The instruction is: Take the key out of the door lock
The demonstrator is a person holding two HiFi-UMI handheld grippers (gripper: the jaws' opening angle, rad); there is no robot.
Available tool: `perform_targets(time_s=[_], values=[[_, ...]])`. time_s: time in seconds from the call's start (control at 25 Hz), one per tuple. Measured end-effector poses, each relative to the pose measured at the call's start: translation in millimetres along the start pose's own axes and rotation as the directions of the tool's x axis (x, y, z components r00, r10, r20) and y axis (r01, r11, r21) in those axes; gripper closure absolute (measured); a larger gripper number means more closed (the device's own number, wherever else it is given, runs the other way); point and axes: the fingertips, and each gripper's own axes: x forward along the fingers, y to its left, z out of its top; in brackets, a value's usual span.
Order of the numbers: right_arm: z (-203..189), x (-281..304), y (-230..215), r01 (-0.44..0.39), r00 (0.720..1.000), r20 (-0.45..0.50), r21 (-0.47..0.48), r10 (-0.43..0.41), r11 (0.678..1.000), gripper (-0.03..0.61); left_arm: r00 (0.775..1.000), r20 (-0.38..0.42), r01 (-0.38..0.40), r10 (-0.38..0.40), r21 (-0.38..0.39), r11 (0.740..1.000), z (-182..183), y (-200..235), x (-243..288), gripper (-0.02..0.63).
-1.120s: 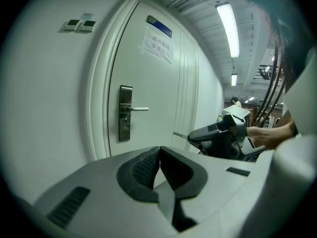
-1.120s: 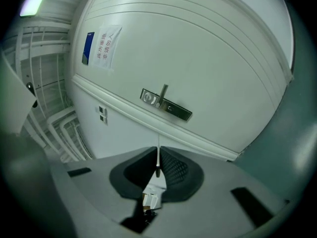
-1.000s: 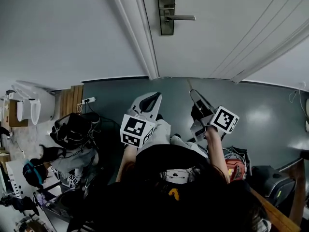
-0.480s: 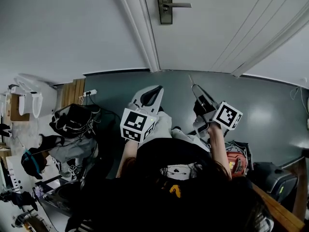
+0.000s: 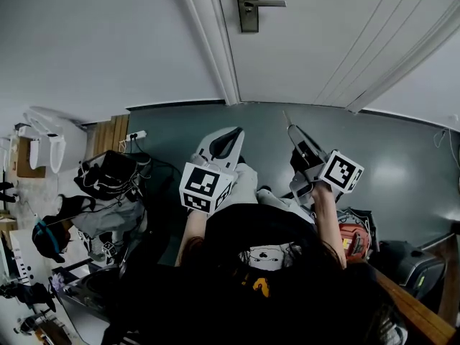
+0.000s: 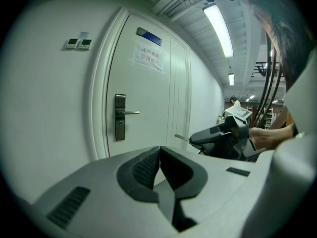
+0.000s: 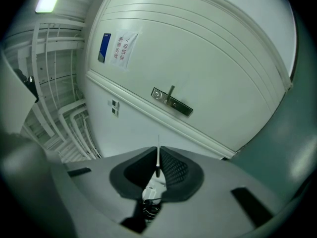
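The white door (image 5: 330,42) carries a metal lock plate (image 5: 248,6) with a lever handle (image 5: 264,3) at the top of the head view; no key shows in it. My right gripper (image 5: 293,129) is shut on a thin metal key (image 5: 286,119), whose blade sticks out past the jaws (image 7: 158,143). It hangs well back from the door, over the grey floor. Beside it, my left gripper (image 5: 228,131) is shut with nothing in it. In the left gripper view the lock plate (image 6: 120,117) lies ahead, and the right gripper (image 6: 218,135) with the key (image 6: 181,138) is at the right.
The door frame (image 5: 212,49) runs left of the lock. Black bags (image 5: 108,182), a power strip (image 5: 133,149) and a wooden panel (image 5: 108,146) lie on the floor at left. A red item (image 5: 352,239) and a black case (image 5: 410,268) sit at right.
The door lock has slid up toward the top edge of the head view. Both grippers keep their places, and the key stays in the right one.
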Motion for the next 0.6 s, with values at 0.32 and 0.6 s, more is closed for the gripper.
perform_targets(time_s=[0.32,0.6], values=[[1.5,-4.1,2.4,-0.004,1.000,0.005,-0.026,0.004,1.000,0.557,1.000,-0.004,0.006,-0.006,-0.012,1.000,-6.3,2.4,-1.5,0.606],[10.1,-7.1,-4.8,0.001,1.000,0.010,-0.024,-0.001,1.000,0.557,1.000,-0.004,0.018,-0.018,-0.018,1.000,-9.6,2.4,4.1,0.606]])
